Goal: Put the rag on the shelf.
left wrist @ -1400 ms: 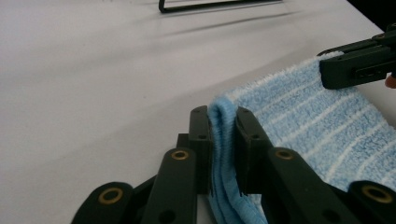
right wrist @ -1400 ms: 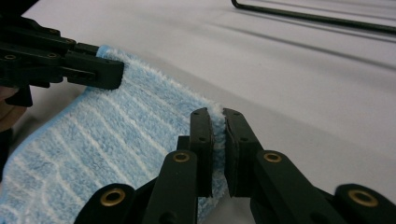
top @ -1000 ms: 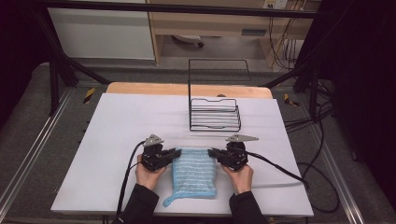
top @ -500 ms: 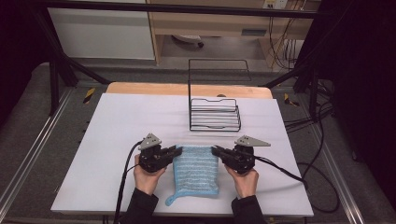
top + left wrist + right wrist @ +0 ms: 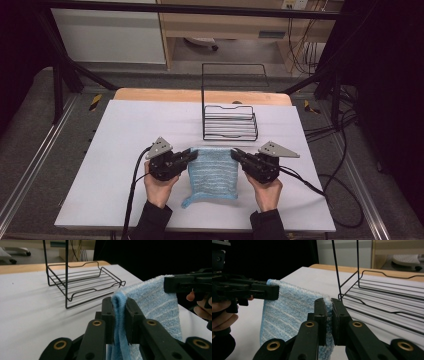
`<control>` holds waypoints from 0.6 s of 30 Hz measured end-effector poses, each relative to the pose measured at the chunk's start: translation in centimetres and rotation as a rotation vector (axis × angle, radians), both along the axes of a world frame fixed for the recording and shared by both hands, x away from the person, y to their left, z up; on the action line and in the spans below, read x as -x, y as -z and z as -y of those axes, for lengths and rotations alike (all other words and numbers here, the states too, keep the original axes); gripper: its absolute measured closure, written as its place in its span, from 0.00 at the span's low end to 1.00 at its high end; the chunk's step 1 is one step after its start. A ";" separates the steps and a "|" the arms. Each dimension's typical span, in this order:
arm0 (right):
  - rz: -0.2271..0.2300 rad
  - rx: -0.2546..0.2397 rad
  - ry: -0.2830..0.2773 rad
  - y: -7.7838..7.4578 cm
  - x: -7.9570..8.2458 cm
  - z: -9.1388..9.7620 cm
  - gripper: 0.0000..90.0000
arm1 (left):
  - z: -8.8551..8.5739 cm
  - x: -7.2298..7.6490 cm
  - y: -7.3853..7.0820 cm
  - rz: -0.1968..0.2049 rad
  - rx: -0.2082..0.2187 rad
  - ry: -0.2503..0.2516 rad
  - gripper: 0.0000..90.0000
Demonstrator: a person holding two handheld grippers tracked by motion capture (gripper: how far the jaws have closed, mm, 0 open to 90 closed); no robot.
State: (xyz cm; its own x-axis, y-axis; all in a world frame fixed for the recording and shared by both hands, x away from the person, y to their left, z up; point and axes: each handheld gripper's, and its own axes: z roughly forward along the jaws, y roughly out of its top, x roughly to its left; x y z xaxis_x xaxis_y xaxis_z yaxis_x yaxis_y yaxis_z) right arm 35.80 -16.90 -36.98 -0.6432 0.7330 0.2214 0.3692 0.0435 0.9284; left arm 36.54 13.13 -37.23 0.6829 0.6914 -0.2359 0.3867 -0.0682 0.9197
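A light blue striped towel (image 5: 212,172) hangs stretched between my two grippers above the white table (image 5: 125,130), its lower corner trailing near the front. My left gripper (image 5: 192,154) is shut on the towel's far left corner; the folded blue towel edge (image 5: 119,312) is pinched between its jaws in the left gripper view. My right gripper (image 5: 233,154) is shut on the far right corner, where the towel (image 5: 289,307) is clamped between its jaws. Each gripper view shows the other gripper holding the opposite corner.
A black wire rack (image 5: 230,122) with a tall wire back stands just beyond the towel at the table's middle rear; it also appears as the rack (image 5: 82,277) and the rack (image 5: 387,297). Cables trail from both grippers. A wooden edge (image 5: 200,95) borders the table's far side.
Both grippers have risen and carried the towel's far edge up and toward the rack. More of the towel now hangs off the table.
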 end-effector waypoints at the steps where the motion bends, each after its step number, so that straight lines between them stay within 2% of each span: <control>1: 0.005 -0.003 0.003 -0.2 0.0 0.0 0.93 | 0.1 0.0 -0.2 0.005 0.003 -0.002 0.88; 18: 0.104 -0.024 0.037 -3.8 0.3 0.7 0.94 | 0.7 -0.3 -3.4 0.103 0.059 -0.008 0.88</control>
State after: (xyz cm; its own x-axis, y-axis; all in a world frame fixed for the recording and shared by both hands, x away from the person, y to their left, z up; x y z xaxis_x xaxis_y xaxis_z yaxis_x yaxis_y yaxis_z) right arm 35.45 -17.56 -33.23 -0.6363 0.7518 0.1729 0.2715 0.0085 0.9624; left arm 36.82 12.41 -33.79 0.7003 0.6837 -0.2053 0.2907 -0.0104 0.9568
